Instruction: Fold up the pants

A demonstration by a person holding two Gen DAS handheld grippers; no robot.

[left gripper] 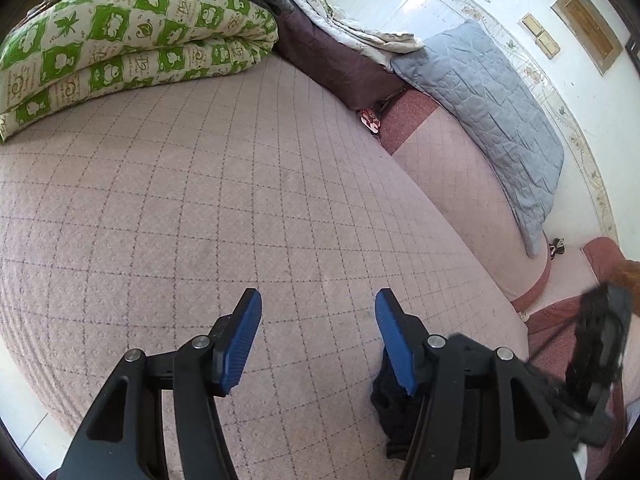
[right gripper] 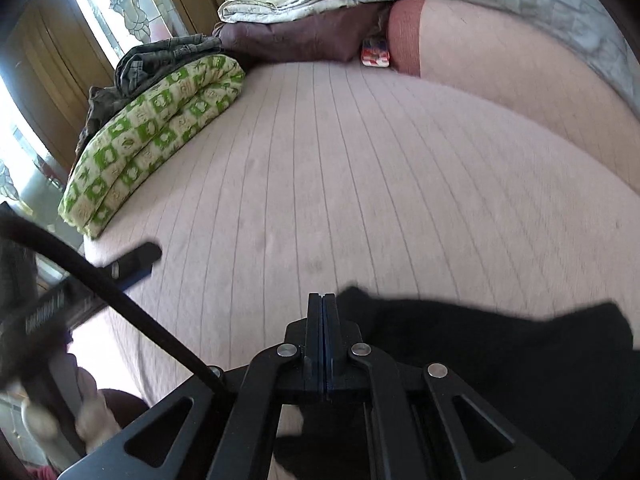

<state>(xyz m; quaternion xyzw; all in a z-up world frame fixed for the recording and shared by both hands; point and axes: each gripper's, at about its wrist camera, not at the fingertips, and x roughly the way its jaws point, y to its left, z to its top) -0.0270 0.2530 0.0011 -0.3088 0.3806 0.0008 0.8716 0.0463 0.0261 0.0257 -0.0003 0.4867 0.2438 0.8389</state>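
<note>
Left gripper (left gripper: 318,312) is hovering over the bed (left gripper: 200,200), blue fingers (left gripper: 394,336) spread wide, gripping nothing. Right gripper (right gripper: 323,300) is pressing its fingers together; whether cloth is pinched between them cannot be told. Black pants (right gripper: 500,360) are lying bunched on the bed's near edge, just beside the right gripper. A green quilt (left gripper: 132,40) is sitting at the far side.

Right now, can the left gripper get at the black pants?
Probably yes. The left gripper is open over bare bedspread, and the black pants lie just beside its right finger with nothing between.
</note>
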